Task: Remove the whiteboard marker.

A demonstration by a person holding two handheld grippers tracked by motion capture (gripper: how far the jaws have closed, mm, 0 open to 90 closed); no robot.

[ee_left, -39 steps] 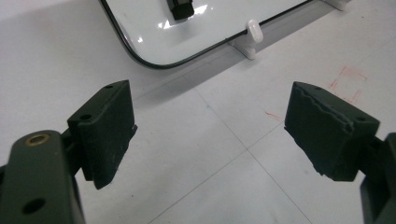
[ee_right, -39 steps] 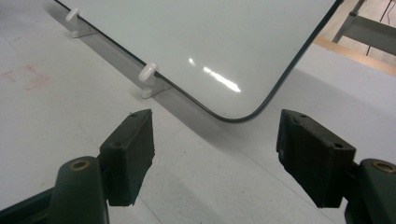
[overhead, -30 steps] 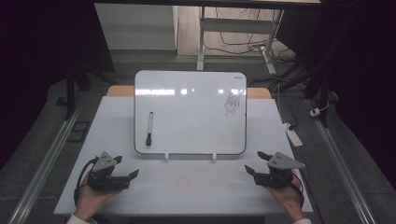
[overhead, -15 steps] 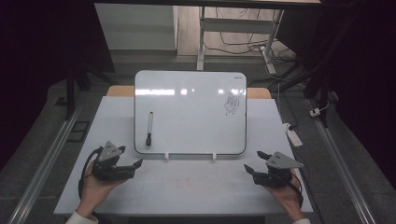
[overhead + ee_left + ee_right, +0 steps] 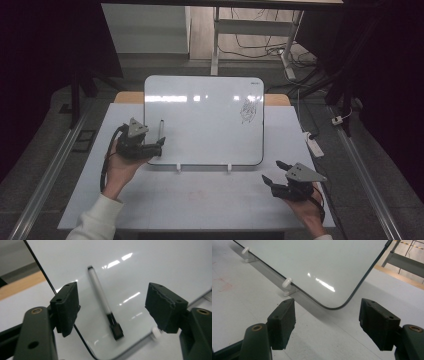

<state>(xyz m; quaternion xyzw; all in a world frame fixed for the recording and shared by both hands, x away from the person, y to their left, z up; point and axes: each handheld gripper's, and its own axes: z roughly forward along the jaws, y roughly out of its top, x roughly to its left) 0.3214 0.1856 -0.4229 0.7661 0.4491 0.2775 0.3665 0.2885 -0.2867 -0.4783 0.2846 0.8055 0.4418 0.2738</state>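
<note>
So the left gripper (image 5: 159, 145) is up at the near left corner of the whiteboard (image 5: 210, 125), held above the marker (image 5: 161, 129) that lies on the board's left side; in the left gripper view the marker (image 5: 105, 305) sits right in the gap between the two black jaws, cap end nearest the camera, body running away across the white surface; the jaws are spread wide with clear space on both sides of the pen, nothing pinched, though they've just been closing in a bit; can't tell how high above the pen they are; the whiteboard (image 5: 155, 267) has a thin dark rim that passes under the left jaw

The right gripper (image 5: 272, 172) is down at the near right of the white table (image 5: 200, 200), well apart from the board's near right corner; its jaws are also wide apart with nothing between them, just bare tabletop; from the right gripper view you get the board's rounded corner (image 5: 322, 270) and one of the little white clips (image 5: 287, 283) propping up its near edge; there's a small black scribble (image 5: 247, 110) on the right part of the board, far from the marker
</note>
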